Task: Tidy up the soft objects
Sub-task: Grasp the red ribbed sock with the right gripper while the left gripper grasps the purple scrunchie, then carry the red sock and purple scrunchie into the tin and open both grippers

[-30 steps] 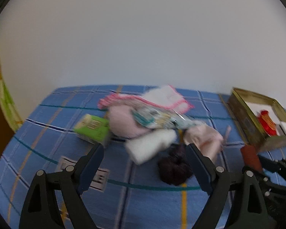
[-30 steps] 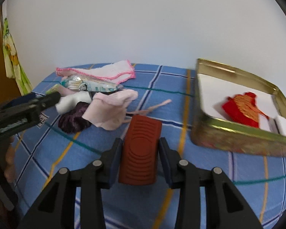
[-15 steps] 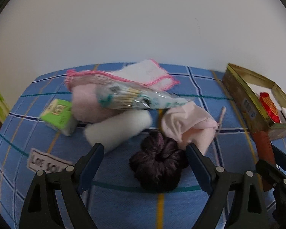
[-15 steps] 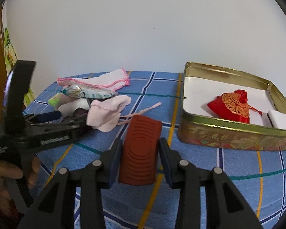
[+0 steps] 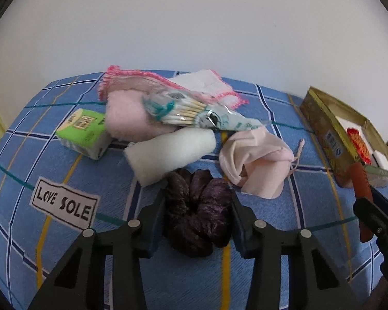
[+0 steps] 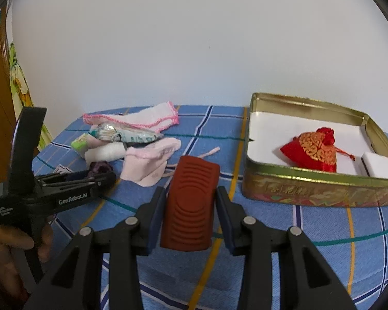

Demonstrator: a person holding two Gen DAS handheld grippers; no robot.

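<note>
Closing jaws of our left gripper bracket a dark purple scrunchie at the lower centre of the left wrist view, both pads against its sides as it lies on the blue checked cloth.

At the left of that frame we see a green tissue packet, with a "LOVE SOLE" label printed on the cloth below it. Moving right, a pink fluffy roll and a white fluffy roll touch each other, a plastic bag of cotton swabs lying across them. Behind them at the upper centre sits a pink-edged white cloth. A pale pink drawstring pouch lies just right of the scrunchie, and a gold tin stands at the right edge.

In the right wrist view, a hand at the lower left grips the left tool. At the lower centre our right gripper is clamped narrow on a red ribbed pad, held just above the cloth. At the right, the open tin holds a red and gold pouch and, beside it, a white block.
</note>
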